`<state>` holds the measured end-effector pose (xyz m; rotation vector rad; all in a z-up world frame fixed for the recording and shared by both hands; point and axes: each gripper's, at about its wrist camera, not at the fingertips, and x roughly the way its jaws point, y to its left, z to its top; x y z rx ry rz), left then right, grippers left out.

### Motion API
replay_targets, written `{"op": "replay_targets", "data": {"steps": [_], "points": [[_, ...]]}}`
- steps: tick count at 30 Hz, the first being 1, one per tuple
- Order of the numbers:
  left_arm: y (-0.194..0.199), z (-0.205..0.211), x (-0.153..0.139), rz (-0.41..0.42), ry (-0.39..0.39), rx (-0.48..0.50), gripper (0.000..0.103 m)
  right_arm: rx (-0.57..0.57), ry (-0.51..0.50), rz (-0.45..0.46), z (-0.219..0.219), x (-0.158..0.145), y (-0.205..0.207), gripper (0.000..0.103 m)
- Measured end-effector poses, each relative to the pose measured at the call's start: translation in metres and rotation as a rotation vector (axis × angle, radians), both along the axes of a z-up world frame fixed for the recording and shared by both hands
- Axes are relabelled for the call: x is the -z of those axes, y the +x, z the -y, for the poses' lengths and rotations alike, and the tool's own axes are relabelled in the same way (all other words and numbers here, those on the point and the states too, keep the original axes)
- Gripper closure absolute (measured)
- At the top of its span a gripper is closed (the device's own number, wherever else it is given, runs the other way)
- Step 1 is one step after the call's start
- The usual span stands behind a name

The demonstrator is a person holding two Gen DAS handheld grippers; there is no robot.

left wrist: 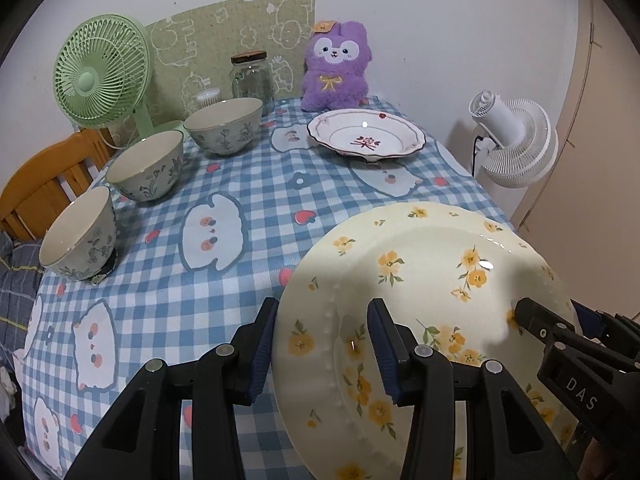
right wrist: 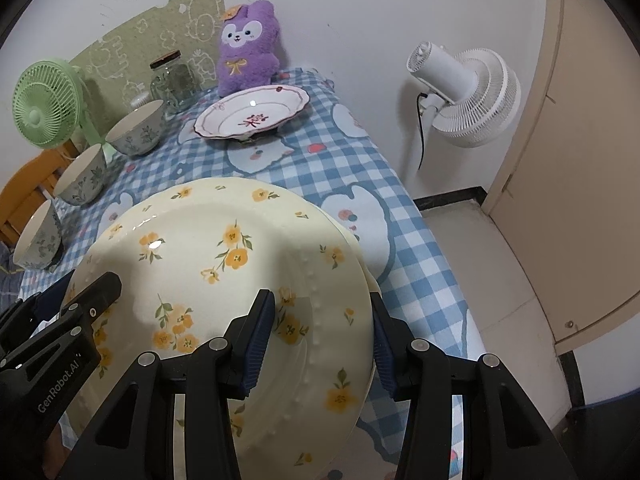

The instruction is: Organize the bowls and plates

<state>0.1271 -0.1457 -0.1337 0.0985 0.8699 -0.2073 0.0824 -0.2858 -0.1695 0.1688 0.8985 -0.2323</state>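
Both grippers, left [left wrist: 324,354] and right [right wrist: 320,344], pinch the yellow-flowered plate [left wrist: 432,264] by opposite rims; the white plate [left wrist: 366,134] lies at twelve o'clock, seemingly equidistant.

Cream plate [left wrist: 424,280] with yellow flowers, blue-white checked tablecloth [left wrist: 256,184], purple plush [left wrist: 336,68], green fan [left wrist: 100,72].

You get bright, even indoor light with small glare spots on the yellow floral plate [left wrist: 432,264] and soft gripper shadows across it, while both fisheye views stay sharp in the middle, bend the blue checked tablecloth [left wrist: 256,184] outward and go black at the corners.
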Motion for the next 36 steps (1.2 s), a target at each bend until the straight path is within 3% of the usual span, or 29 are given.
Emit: {"op": "replay_targets", "data": {"steps": [17,27,36], "points": [[0.006,0.006,0.021,-0.043,0.018,0.005,0.057,0.005,-0.058,0.002,0.000,0.009,0.006,0.054],[0.016,0.003,0.028,-0.078,-0.012,0.005,0.057,0.015,-0.118,-0.012,-0.006,0.011,0.015,0.054],[0.017,0.005,0.031,-0.057,0.002,0.025,0.057,0.029,-0.156,-0.026,-0.008,0.012,0.022,0.053]]}}
